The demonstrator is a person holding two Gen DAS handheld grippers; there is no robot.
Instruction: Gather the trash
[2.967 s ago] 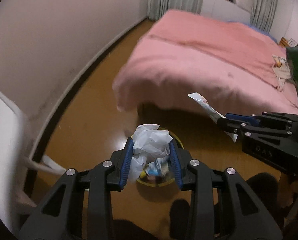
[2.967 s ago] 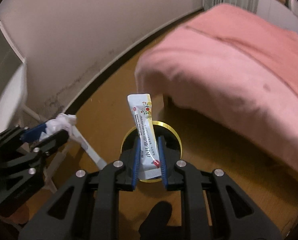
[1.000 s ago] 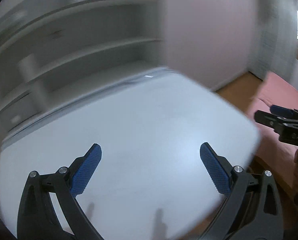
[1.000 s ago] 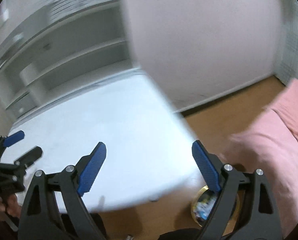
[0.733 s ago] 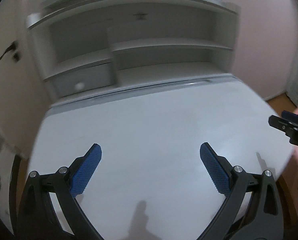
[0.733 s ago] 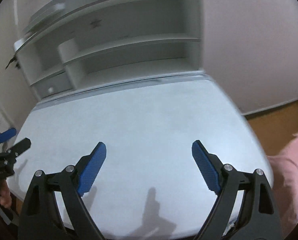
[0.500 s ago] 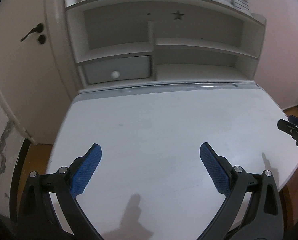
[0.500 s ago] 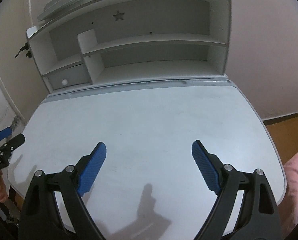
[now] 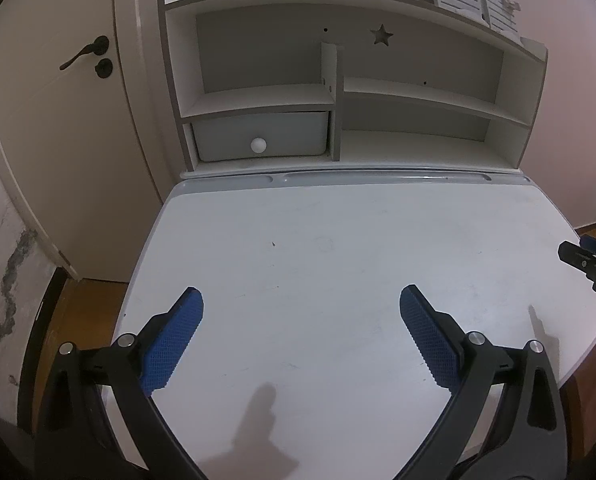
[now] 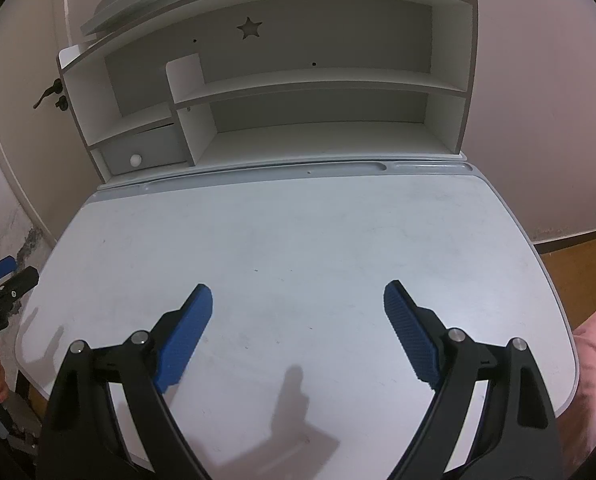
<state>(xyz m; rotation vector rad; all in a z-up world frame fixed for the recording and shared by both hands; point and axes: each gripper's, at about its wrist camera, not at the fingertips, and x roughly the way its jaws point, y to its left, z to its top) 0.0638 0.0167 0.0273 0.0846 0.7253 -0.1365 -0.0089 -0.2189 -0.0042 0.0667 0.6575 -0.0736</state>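
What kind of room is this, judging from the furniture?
Probably a bedroom or study: a white desk with a star-cut shelf hutch, a small drawer, and a door beside it.

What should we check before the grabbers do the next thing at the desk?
1. Left gripper open with nothing between its fingers: ok.
2. Right gripper open with nothing between its fingers: ok.
3. Trash to pick up on the desk: not ok, none shows on its top in either view.
4. Trash on the shelves: not ok, none shows; inside the shut drawer, cannot tell.
5. Grippers apart from each other: ok, each shows only at the edge of the other's view.
6. Where the bin is: cannot tell, it is in neither view.
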